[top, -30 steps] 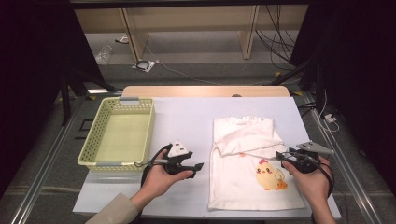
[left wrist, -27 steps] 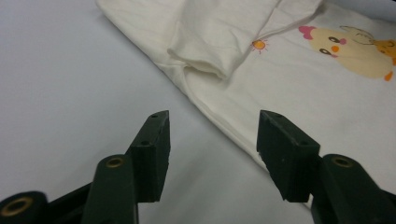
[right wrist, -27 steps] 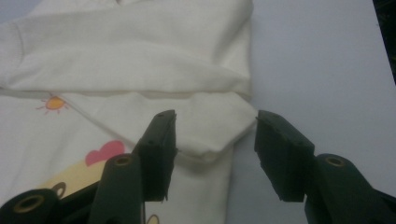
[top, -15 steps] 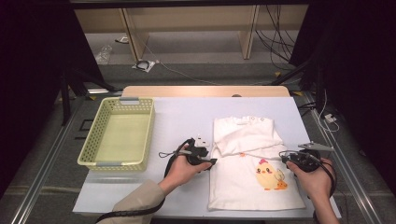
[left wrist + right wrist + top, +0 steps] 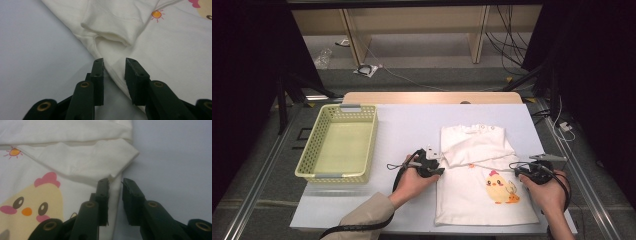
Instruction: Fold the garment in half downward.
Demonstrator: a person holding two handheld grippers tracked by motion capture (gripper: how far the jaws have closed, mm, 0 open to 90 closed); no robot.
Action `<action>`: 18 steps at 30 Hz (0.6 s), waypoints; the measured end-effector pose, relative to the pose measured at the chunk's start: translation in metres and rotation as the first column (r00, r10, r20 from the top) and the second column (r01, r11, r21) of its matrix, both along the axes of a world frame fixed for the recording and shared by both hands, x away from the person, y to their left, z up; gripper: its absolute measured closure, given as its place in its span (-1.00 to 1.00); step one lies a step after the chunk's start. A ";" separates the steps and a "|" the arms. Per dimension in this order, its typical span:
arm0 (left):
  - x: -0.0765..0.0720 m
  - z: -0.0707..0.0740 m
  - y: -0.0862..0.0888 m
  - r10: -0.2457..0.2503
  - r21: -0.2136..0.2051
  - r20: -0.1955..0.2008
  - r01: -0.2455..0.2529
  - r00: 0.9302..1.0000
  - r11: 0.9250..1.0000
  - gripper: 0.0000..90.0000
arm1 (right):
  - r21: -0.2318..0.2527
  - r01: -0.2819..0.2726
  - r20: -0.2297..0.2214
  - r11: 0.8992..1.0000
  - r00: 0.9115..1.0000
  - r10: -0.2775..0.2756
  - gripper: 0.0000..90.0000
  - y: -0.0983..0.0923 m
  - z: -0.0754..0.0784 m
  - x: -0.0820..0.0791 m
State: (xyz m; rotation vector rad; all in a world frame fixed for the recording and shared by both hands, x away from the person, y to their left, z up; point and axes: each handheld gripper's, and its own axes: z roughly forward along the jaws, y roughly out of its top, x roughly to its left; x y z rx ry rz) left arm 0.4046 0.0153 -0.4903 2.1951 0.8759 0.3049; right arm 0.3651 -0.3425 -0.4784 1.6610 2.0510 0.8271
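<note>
In the high view a white T-shirt (image 5: pixel 482 180) with a chick print lies flat on the right half of the table (image 5: pixel 412 125), its collar away from the person and its long axis running from the person toward the far edge. The left gripper (image 5: pixel 438 167) sits at the shirt's left side edge and the right gripper (image 5: pixel 515 172) at its right side edge, each about level with the folded-in sleeve, so each hand is nearest its own side. A yellow basket (image 5: pixel 339 142) stands well apart on the left

In the left gripper view the jaws have just been closing and stand a narrow gap apart, straddling the shirt's side edge, which runs between them on a slant; the sleeve opening lies just ahead. The pads do not yet press the cloth

In the right gripper view the jaws have likewise been closing; a small gap remains, with the shirt's side edge inside it, against the left pad, and the folded sleeve corner just ahead. Whether that pad already pinches the fabric cannot be told
</note>
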 end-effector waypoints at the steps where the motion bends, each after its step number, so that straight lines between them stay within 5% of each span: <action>1: 0.000 0.000 0.000 0.002 -0.001 -0.001 -0.002 1.000 1.000 0.59 | -0.003 -0.003 0.000 1.000 1.000 0.003 0.69 0.000 0.000 0.000; 8: -0.002 0.000 -0.001 0.005 -0.013 -0.006 -0.005 1.000 1.000 0.94 | 0.029 0.006 0.000 1.000 1.000 -0.006 0.93 0.000 -0.002 -0.001; 18: -0.004 0.004 0.008 0.040 -0.066 -0.016 -0.041 0.999 0.997 0.97 | -0.006 0.006 0.014 1.000 1.000 -0.006 0.98 0.005 0.002 -0.002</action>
